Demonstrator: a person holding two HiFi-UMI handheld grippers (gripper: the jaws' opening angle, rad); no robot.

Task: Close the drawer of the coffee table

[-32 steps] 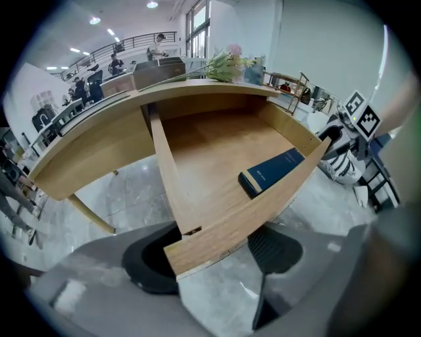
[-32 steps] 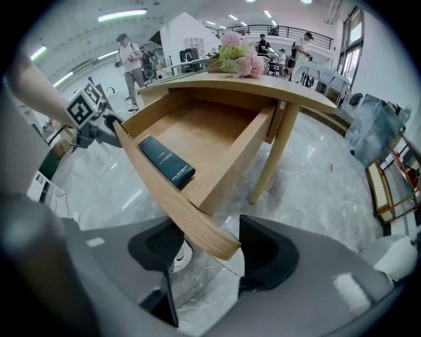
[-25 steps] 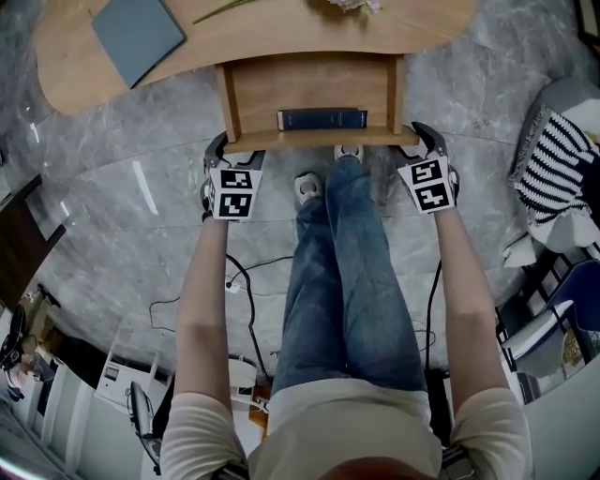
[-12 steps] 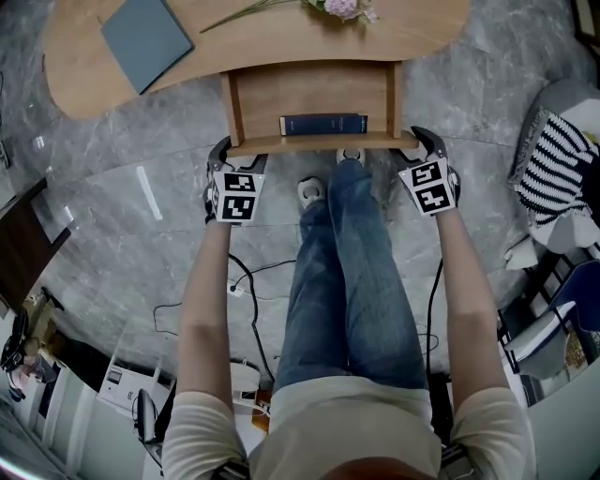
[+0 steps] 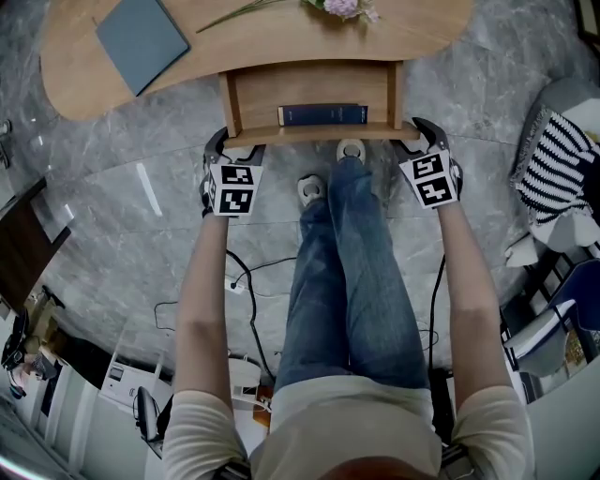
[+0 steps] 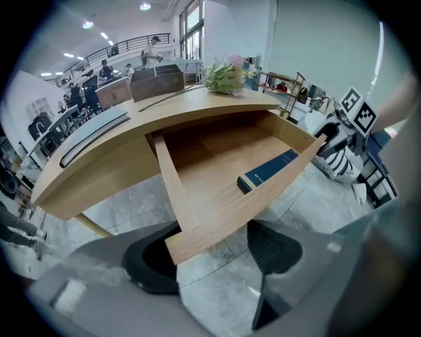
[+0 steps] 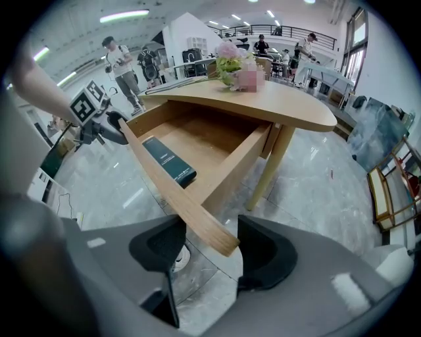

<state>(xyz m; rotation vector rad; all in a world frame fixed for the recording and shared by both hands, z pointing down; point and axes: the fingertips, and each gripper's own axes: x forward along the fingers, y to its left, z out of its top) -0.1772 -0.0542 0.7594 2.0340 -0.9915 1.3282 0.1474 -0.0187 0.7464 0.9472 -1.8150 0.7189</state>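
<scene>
The wooden coffee table (image 5: 281, 33) has its drawer (image 5: 314, 131) pulled out toward me, with a dark blue book (image 5: 322, 114) lying inside against the front panel. My left gripper (image 5: 228, 150) is at the left end of the front panel and my right gripper (image 5: 419, 131) is at the right end. In the left gripper view the panel's end (image 6: 197, 237) lies between the spread jaws of the left gripper (image 6: 210, 253), nearer the left one. In the right gripper view the other end (image 7: 217, 240) sits between the open jaws of the right gripper (image 7: 210, 250).
A blue-grey notebook (image 5: 141, 39) and a flower stem (image 5: 337, 7) lie on the tabletop. My legs and shoes (image 5: 349, 150) are just under the drawer front. Cables (image 5: 244, 281) run on the marble floor, and a striped cloth (image 5: 553, 159) lies at the right. A table leg (image 7: 273, 164) stands beside the drawer.
Both grippers and the drawer front have shifted a little toward the table. The jaws look much the same.
</scene>
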